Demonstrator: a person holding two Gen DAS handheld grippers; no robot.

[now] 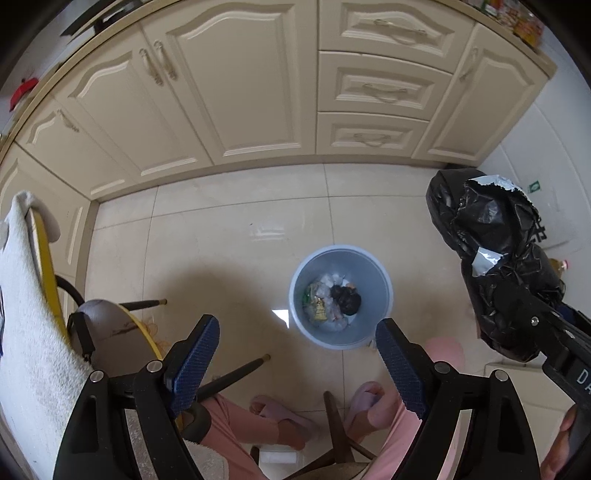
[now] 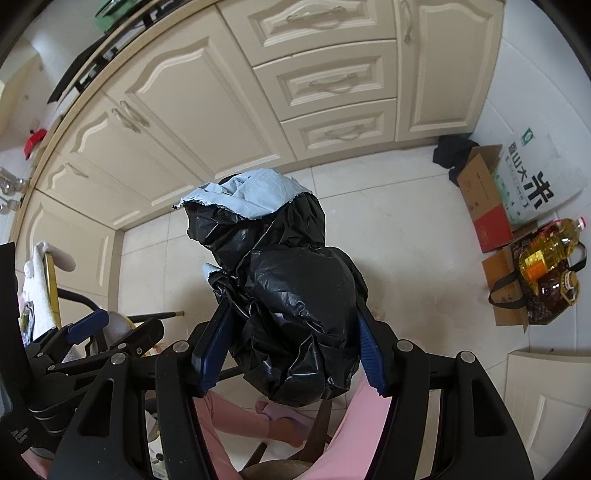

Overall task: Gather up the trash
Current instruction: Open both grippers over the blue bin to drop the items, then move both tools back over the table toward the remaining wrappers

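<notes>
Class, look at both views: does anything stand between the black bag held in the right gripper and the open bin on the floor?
Nothing visible does. The black bag hangs in the right gripper; bare floor tile separates it from the open bin.

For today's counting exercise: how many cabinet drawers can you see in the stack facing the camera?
3. The top drawer, the middle drawer and the bottom drawer stack vertically between the cabinet doors. None appears hidden.

One grey bin (image 1: 340,295) stands on the floor ahead of the left gripper (image 1: 297,363). One crumpled black bag (image 2: 295,295) sits in the right gripper (image 2: 291,350). To its right: two oil bottles (image 2: 546,254), two cardboard boxes (image 2: 484,206), one rice sack (image 2: 535,184). Three drawers (image 2: 332,85) beyond.
</notes>
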